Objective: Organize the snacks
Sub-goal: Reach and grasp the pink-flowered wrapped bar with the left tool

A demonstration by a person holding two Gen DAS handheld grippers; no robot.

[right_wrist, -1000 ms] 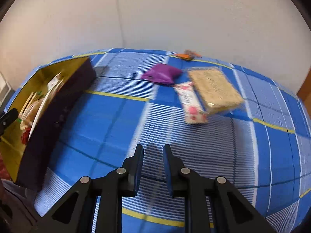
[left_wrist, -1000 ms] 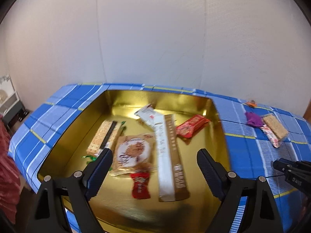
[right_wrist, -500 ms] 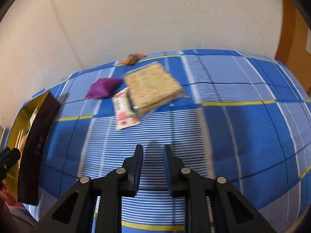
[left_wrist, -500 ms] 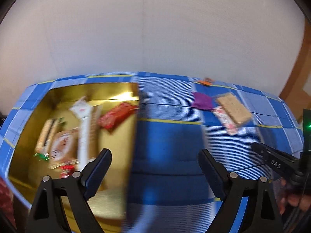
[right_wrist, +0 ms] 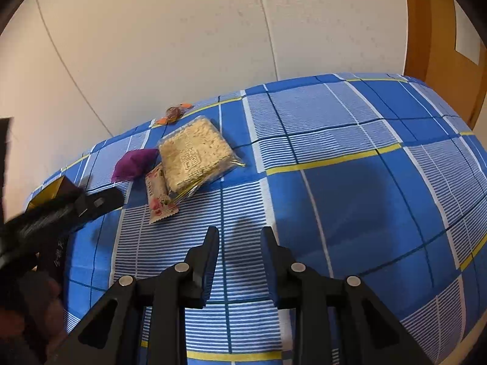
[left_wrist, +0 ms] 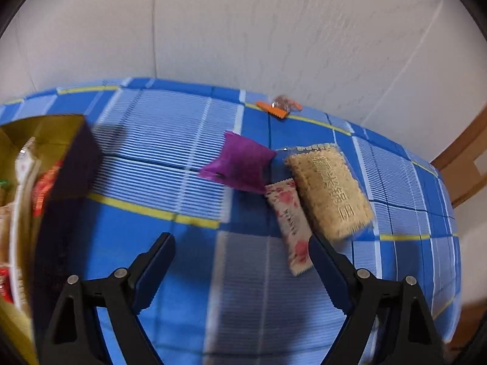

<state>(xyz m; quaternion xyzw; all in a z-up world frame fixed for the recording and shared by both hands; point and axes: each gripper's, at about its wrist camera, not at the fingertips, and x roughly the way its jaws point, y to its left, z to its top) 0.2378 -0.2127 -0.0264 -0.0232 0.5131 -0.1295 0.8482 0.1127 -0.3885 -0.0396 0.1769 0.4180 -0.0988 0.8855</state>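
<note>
Loose snacks lie on the blue checked cloth: a purple pouch (left_wrist: 240, 162), a pink-patterned bar (left_wrist: 289, 228), a clear-wrapped cracker block (left_wrist: 330, 187) and a small orange candy (left_wrist: 280, 108). My left gripper (left_wrist: 242, 240) is open and empty, just short of the bar and pouch. A gold box (left_wrist: 18, 158) holding several snacks is at the far left. In the right wrist view the pouch (right_wrist: 134, 162), bar (right_wrist: 158, 196), cracker block (right_wrist: 193, 156) and candy (right_wrist: 175, 112) lie ahead to the left. My right gripper (right_wrist: 240, 234) is slightly open and empty over bare cloth.
A white wall runs behind the table. A wooden door frame (right_wrist: 438, 36) stands at the right. The table's right edge drops off near a cardboard box (left_wrist: 465, 164). The left gripper's body (right_wrist: 61, 210) shows at the left of the right wrist view.
My left gripper has swung right from over the gold box to the loose snacks. My right gripper has turned right and its jaws have opened a little.
</note>
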